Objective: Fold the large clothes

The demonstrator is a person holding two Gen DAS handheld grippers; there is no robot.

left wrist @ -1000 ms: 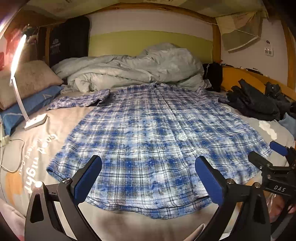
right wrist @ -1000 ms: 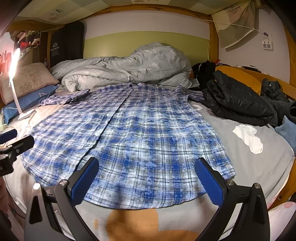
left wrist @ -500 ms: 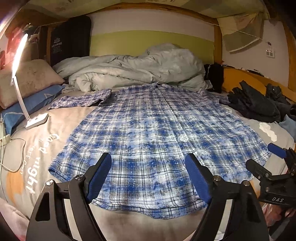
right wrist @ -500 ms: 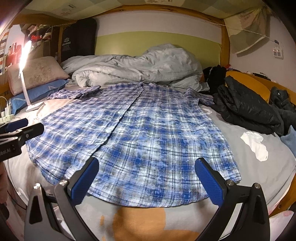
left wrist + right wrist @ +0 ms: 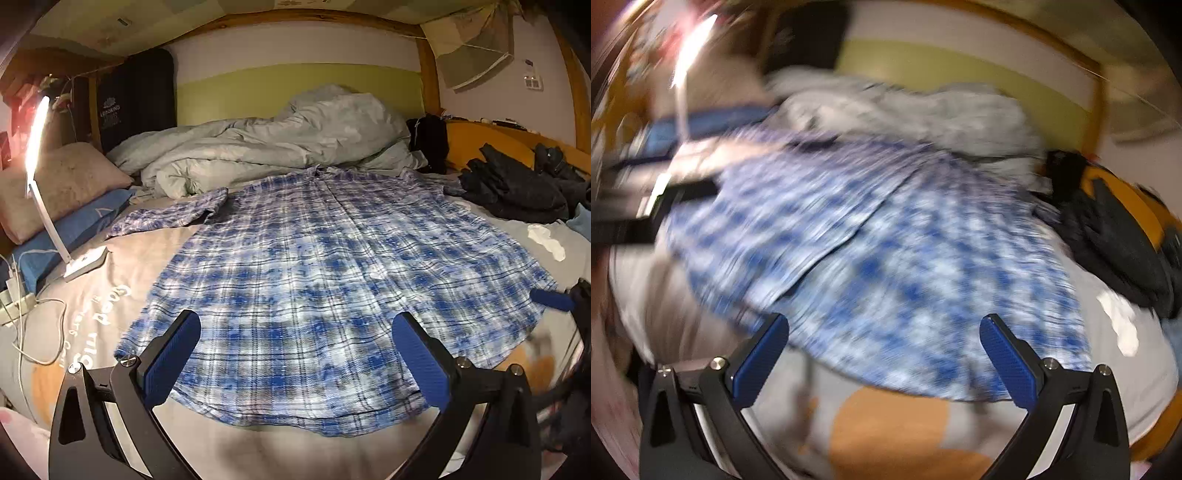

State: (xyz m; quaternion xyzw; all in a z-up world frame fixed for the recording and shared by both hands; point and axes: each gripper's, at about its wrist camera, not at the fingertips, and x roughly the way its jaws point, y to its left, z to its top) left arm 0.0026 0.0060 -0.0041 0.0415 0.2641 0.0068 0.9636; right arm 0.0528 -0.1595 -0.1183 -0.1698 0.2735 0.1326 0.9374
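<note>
Shirt [image 5: 332, 288], blue-and-white plaid, lies spread flat on the bed [image 5: 258, 454], collar toward the far end, hem nearest both cameras. One sleeve [image 5: 173, 212] stretches out to the left across the grey sheet. Left gripper [image 5: 295, 354] hovers over the hem w/ fingers [image 5: 173, 354] wide apart; jaws have just been opening, nothing between them, no pad touching cloth. Right gripper [image 5: 884, 350] also has fingers [image 5: 1008, 362] spread wide & empty, above the hem's right part; right wrist view is heavily motion-blurred and tilted, so fine detail there can't be told. In left wrist view a blue fingertip of the right gripper shows at the shirt's right edge. Crumpled grey duvet [image 5: 280, 144] is bunched at the far end, just beyond the collar. Dark jacket [image 5: 517, 188] is piled to the right, white sock [image 5: 546, 240] near it. Lit desk lamp [image 5: 48, 206] stands left on the bed, beside pillows [image 5: 59, 184]; white cable [image 5: 33, 325] loops nearby.
</note>
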